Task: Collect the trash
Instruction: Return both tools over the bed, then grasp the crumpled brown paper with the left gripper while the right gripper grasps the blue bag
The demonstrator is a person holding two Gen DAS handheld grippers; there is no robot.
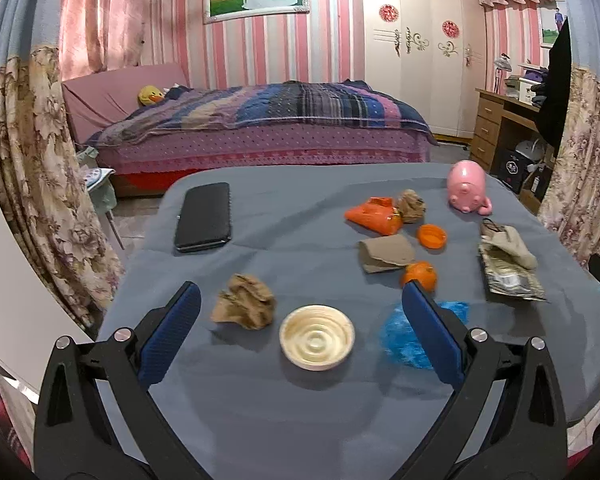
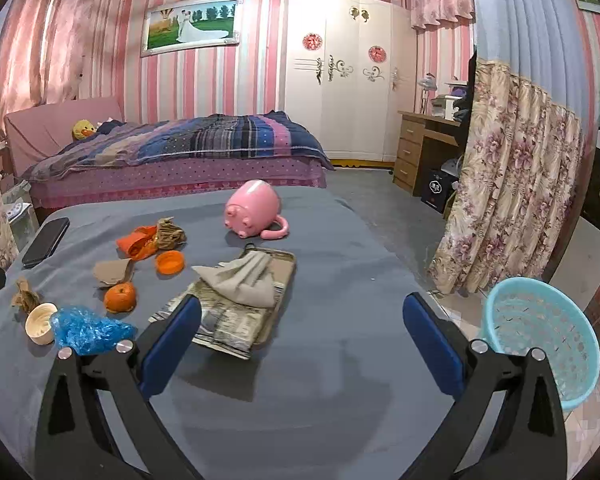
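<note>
A crumpled brown paper ball (image 1: 244, 301) is seen just left of the cream lid (image 1: 317, 337), which lies face up. A scrunched blue wrap (image 1: 410, 334) lies just right of the lid. Farther back, an orange peel (image 1: 419, 275), a torn card (image 1: 386, 253), an orange cap (image 1: 432, 235) and an orange wrapper (image 1: 374, 215) are spread. A light blue basket (image 2: 540, 338) stands on the floor, well right of the lid.

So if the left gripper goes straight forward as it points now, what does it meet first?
Probably the round cream ribbed lid, lying between the open left gripper fingers; depth is unclear.
</note>
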